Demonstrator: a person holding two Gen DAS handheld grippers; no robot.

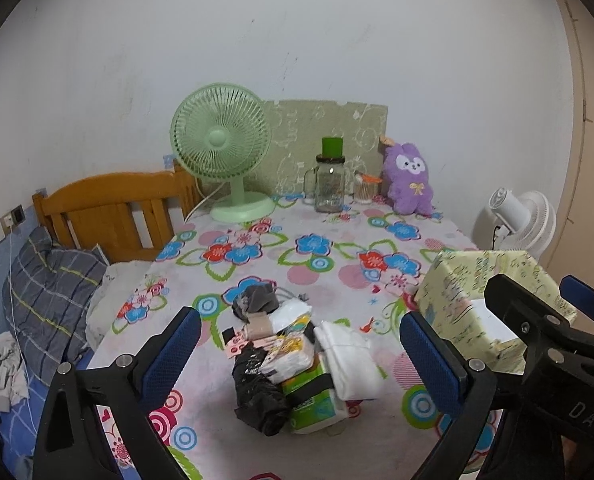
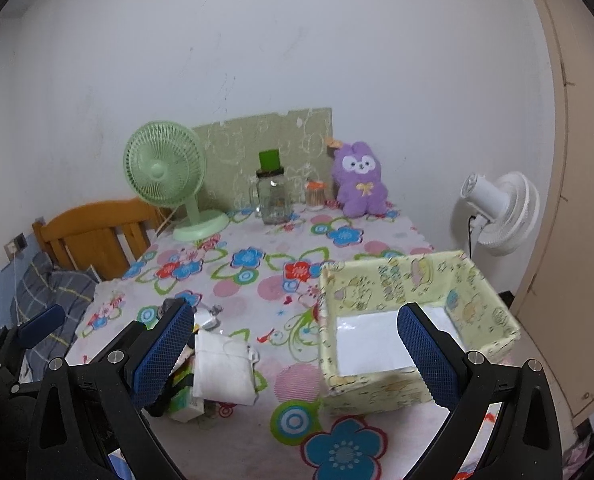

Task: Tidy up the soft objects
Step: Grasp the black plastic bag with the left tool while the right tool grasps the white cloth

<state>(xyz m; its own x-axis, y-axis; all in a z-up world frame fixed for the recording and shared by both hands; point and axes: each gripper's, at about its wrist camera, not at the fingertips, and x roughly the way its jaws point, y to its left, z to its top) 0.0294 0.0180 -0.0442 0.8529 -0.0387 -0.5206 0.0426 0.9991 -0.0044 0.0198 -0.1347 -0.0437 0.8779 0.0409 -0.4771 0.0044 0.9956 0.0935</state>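
Surface: floral-covered bench (image 2: 257, 276), and we see nothing sorted yet.
Pile: soft objects (image 1: 293, 364) heaped near us, left of box.
Box: fabric box (image 2: 409, 280) empty.
Grippers: left hand-held gripper (image 1: 297, 356) and right hand-held gripper (image 2: 297, 356) both spread wide, holding nothing.

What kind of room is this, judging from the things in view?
Most likely a bedroom: a wooden headboard with a plaid pillow stands beside the table, and a purple plush toy sits against the wall.

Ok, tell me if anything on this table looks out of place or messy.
The soft packets lie heaped in a loose pile near the front edge, while the yellow fabric box beside them sits empty. Nothing looks spilled or damaged.
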